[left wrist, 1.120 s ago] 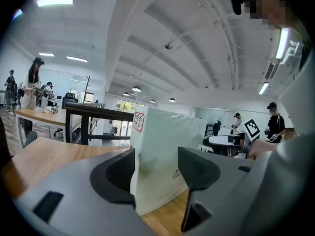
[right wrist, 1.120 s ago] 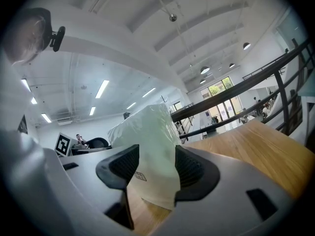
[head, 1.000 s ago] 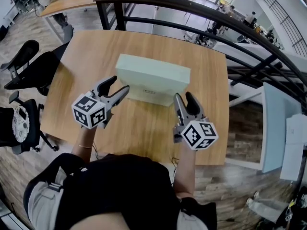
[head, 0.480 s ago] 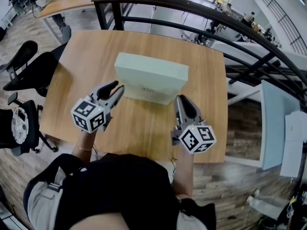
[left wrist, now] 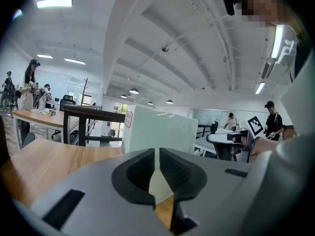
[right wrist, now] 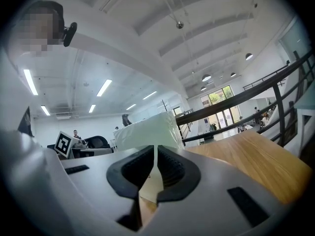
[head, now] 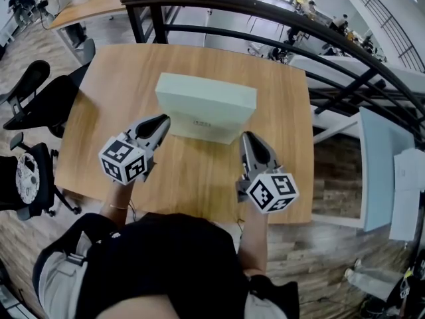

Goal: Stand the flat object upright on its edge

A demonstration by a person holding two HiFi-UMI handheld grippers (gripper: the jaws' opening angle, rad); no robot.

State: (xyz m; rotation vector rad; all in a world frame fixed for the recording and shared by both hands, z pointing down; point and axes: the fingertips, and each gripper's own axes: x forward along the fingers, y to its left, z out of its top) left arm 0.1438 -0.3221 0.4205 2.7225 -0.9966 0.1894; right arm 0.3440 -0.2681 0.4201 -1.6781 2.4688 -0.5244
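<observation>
The pale green box [head: 206, 95] lies flat on its broad face in the middle of the wooden surface [head: 199, 171], its labelled side wall turned toward the person. The left gripper [head: 164, 121] points at the box's near left corner and the right gripper [head: 244, 137] at its near right corner, each tip just beside the box; whether either touches it cannot be told. Both grippers have just been closing and are now clenched, jaws together with nothing between them, the box standing just beyond the tips in each gripper view.
</observation>
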